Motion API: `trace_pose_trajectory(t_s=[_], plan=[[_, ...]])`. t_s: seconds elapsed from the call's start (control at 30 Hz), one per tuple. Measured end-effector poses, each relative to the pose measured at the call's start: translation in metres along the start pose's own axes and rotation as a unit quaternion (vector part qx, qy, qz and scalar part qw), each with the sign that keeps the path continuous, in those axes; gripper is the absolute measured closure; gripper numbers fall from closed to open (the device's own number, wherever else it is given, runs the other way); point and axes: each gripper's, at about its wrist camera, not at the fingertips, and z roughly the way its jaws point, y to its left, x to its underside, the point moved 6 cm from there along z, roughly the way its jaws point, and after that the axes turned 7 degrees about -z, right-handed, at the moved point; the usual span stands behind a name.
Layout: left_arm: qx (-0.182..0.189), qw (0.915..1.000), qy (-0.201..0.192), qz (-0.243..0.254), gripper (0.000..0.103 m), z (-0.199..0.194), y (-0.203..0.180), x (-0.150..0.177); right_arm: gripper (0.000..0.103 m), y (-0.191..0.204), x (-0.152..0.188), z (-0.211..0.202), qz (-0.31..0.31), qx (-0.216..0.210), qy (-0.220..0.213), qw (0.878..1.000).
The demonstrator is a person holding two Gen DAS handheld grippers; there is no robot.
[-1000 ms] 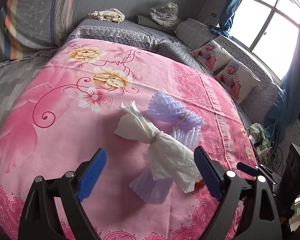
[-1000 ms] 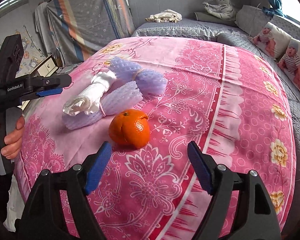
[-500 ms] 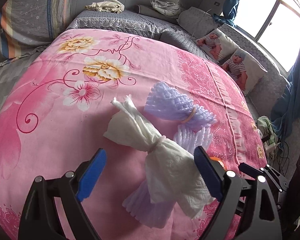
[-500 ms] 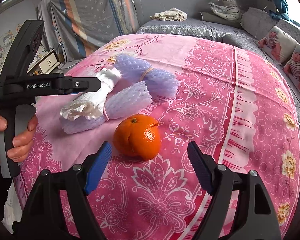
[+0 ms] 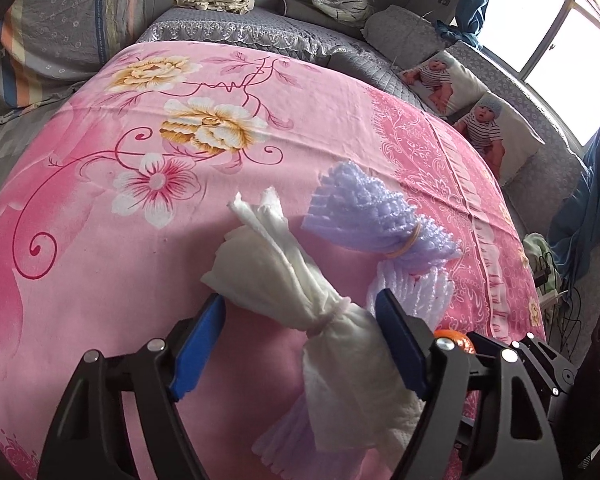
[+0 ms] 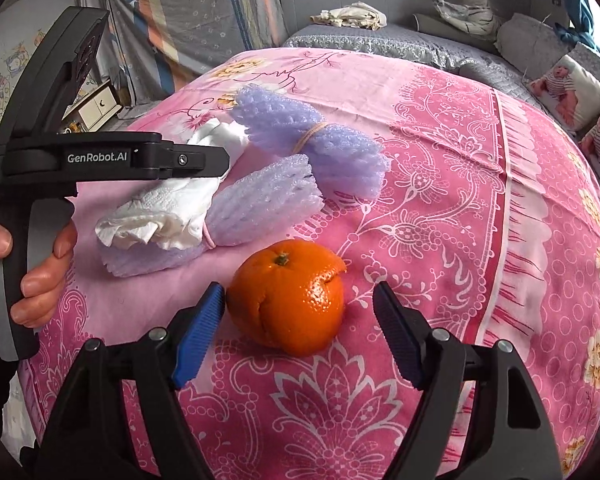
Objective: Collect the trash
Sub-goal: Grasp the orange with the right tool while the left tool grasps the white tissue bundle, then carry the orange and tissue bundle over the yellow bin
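1. Bed covered by a pink floral sheet; the trash lies together near its front edge.
2. Tissue: white, crumpled paper, cinched at the waist by a thin band so both ends flare. It lies on top of the pale foam net.
3. Foam net: pale lilac, ribbed mesh sleeve, tied with a pink band, one end fanned out under the tissue.
4. Second net: deeper purple, same mesh, pinched in the middle by a tan rubber band; it lies just behind the pale one, touching it.
5. Orange: bright skin split and partly peeled, stem up, on the sheet just in front of the nets.
6. Left tongs: jaws closing, blue pads on either side of the tissue's tied waist; whether the pads touch the paper yet, cannot tell.
7. Right tongs: jaws closing around the orange; left pad almost at the skin, right pad clearly apart. Nothing gripped.
8. Hand wraps the left tongs' handle, seen from the right wrist.
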Motion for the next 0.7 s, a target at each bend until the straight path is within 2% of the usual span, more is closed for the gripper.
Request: trace_pose_trajectory(t_s=[0.03,0.17,0.23,0.57,0.7], plan=[[0.002,1.0,0.001,0.0,0.032,0.001,0.0,0.001,0.038,0.001,0.0,0.003,0.0,-0.003,0.003,1.0],[0.007,0.9999,0.007,0.0,0.054,0.005,-0.003,0.003,0.05,0.005,-0.001,0.006,-0.004,-0.007,0.004,1.0],[0.014,0.9999,0.01,-0.002,0.058,0.005,-0.004,0.003,0.059,0.007,0.0,0.005,-0.008,-0.008,0.002,1.0],[0.022,0.9997,-0.005,-0.001,0.064,-0.011,-0.007,0.005,0.066,0.009,0.005,-0.004,-0.018,0.002,-0.001,1.0],[0.025,0.9996,-0.017,0.002,0.065,-0.027,-0.005,0.007,0.067,0.007,0.006,-0.015,-0.003,-0.012,-0.002,1.0]])
